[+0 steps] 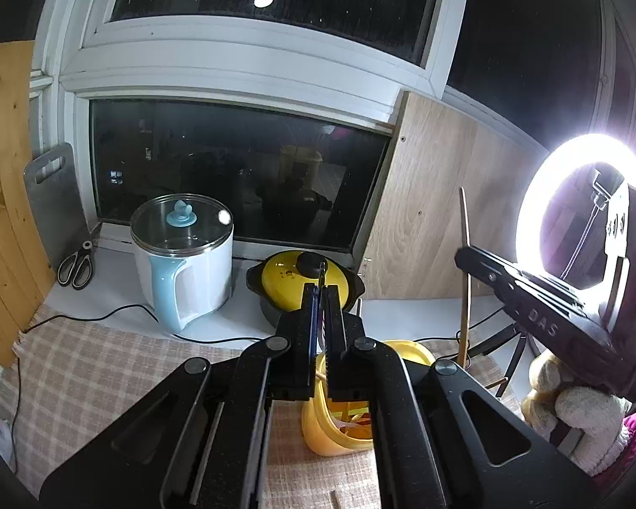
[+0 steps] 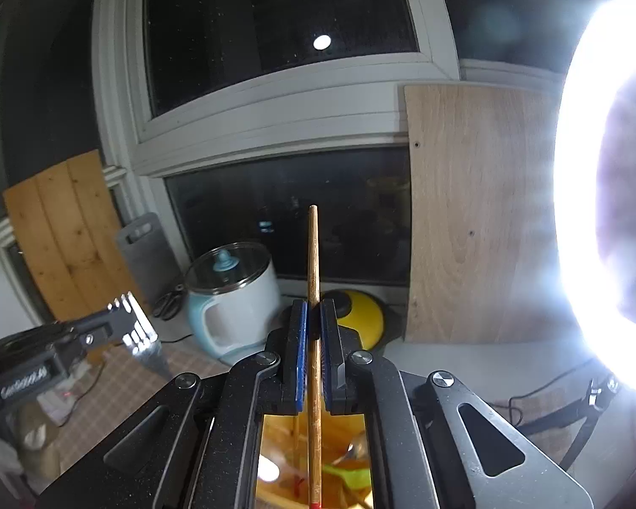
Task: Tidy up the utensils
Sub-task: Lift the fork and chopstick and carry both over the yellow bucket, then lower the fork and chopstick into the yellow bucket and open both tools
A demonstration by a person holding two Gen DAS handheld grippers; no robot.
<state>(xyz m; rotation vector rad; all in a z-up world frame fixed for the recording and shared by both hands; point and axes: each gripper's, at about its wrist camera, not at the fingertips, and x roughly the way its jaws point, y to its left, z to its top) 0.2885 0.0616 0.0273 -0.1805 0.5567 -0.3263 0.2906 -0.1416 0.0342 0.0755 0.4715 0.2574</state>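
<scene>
My right gripper [image 2: 313, 309] is shut on a wooden chopstick [image 2: 313, 254] that stands upright between its blue pads. Its lower end reaches down into a yellow utensil holder [image 2: 284, 458] below the gripper, where a spoon and other utensils show. In the left wrist view the right gripper [image 1: 466, 254] holds the chopstick [image 1: 465, 280] at the right, above the table. My left gripper [image 1: 321, 292] is shut and holds nothing I can see, just above the yellow holder [image 1: 318, 428]. It also shows in the right wrist view [image 2: 123, 309] at the left.
A white and blue electric pot [image 1: 186, 263] with a glass lid and a yellow lidded pot [image 1: 301, 284] stand by the window. Scissors [image 1: 76, 267] and a grey cutting board [image 1: 55, 199] are at the left. A bright ring light [image 1: 581, 220] stands at the right. A checked cloth [image 1: 106, 373] covers the table.
</scene>
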